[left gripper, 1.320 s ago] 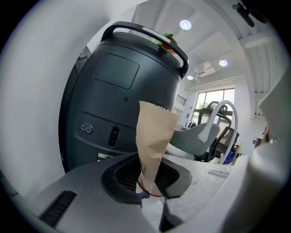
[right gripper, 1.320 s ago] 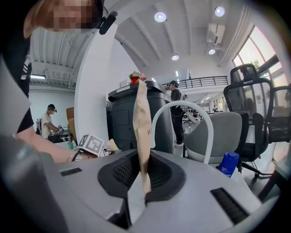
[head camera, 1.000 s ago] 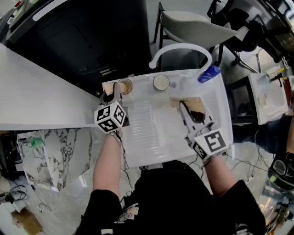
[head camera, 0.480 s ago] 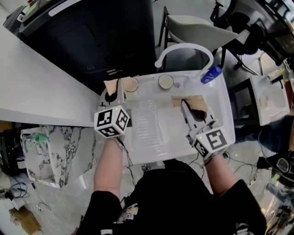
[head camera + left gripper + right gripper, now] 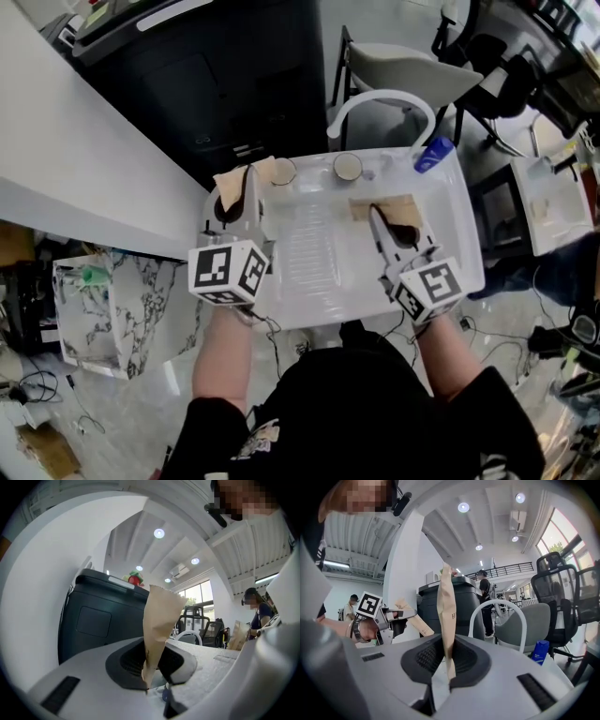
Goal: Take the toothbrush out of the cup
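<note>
While pinching one paper packet in the left fingers, another packet in the right fingers, seems mid-removal; next calls for setting down short of the cups.

white tray bears a cup, another cup and what seems a blue bottle.

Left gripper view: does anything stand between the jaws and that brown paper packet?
Nothing visible does. The left gripper is already shut on the flat brown paper packet, gripping its lower end.
</note>
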Demonstrator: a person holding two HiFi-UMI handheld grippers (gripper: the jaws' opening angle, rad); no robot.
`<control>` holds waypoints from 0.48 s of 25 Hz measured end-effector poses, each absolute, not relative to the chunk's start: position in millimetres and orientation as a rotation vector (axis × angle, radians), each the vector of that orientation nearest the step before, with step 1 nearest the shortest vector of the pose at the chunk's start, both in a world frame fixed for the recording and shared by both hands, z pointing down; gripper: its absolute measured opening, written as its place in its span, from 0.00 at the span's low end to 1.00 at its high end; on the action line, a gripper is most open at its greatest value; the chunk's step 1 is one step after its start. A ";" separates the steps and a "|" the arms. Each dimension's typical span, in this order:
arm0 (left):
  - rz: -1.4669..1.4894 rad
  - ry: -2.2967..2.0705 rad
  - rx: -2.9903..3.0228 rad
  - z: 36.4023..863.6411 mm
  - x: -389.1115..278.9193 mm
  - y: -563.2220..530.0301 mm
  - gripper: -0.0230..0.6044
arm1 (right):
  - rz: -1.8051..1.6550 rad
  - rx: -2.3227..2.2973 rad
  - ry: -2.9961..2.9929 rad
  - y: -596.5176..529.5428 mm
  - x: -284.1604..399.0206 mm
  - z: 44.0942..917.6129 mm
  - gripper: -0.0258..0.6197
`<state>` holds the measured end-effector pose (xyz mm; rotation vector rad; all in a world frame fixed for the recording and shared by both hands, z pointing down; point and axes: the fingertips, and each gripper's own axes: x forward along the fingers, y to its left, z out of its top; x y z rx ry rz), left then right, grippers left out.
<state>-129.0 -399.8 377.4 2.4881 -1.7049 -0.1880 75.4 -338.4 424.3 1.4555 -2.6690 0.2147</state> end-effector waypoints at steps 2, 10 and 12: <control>-0.182 -1.703 2.512 368.1 -129.6 -384.8 0.10 | 0.209 1.457 -2.675 -331.7 71.6 422.1 0.09; -0.141 -1.684 2.549 357.6 -141.4 -324.7 0.10 | 0.184 1.467 -2.699 -305.8 49.4 411.6 0.09; -0.127 -1.674 2.544 360.5 -145.3 -310.6 0.10 | 0.178 1.465 -2.702 -299.1 43.4 409.7 0.09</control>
